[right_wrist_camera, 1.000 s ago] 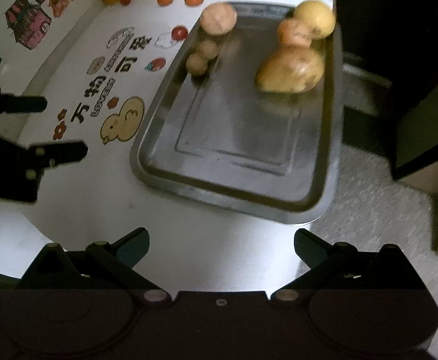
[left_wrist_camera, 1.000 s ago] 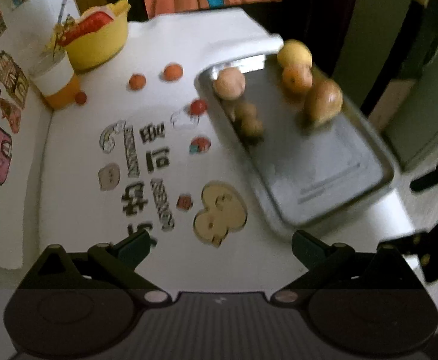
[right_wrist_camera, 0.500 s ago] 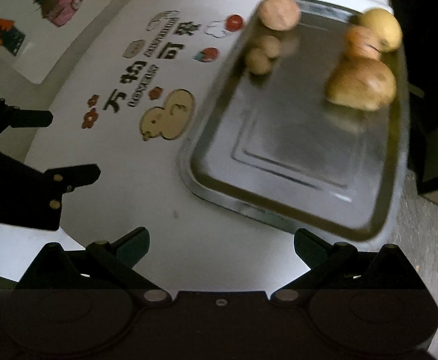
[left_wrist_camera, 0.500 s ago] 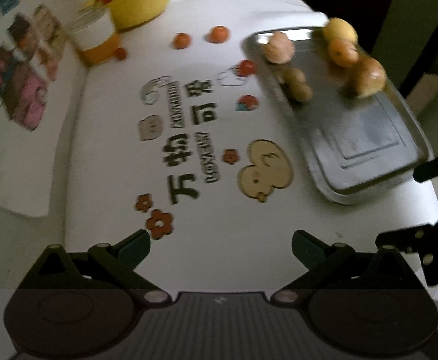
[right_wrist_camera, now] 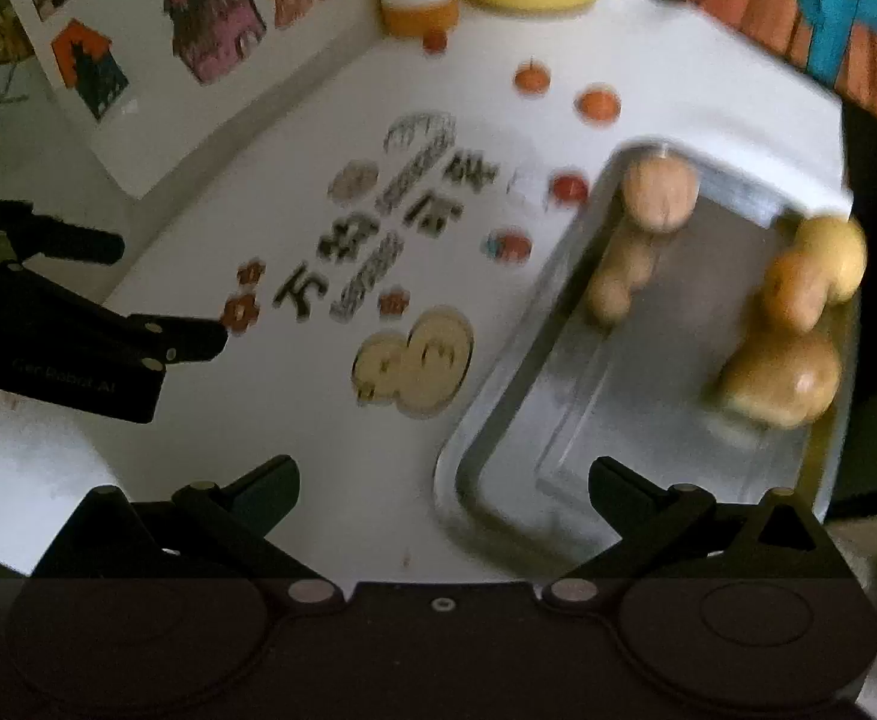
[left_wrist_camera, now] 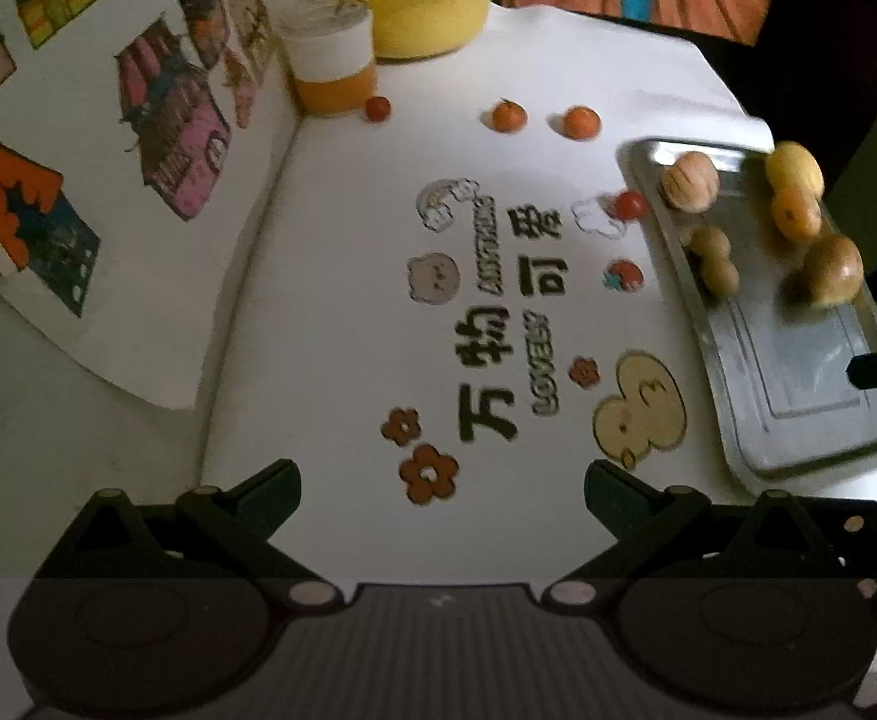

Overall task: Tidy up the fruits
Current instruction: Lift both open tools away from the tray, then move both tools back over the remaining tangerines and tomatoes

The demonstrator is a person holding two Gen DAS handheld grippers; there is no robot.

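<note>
Both grippers, left and right, spread, empty. Advised: approach loose orange at twelve o'clock, squeeze gently, carry to tray.

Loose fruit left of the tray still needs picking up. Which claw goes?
Left, probably. The left claw is open and empty over the table, facing the two small oranges; the right claw, also open, sits over the tray.
</note>
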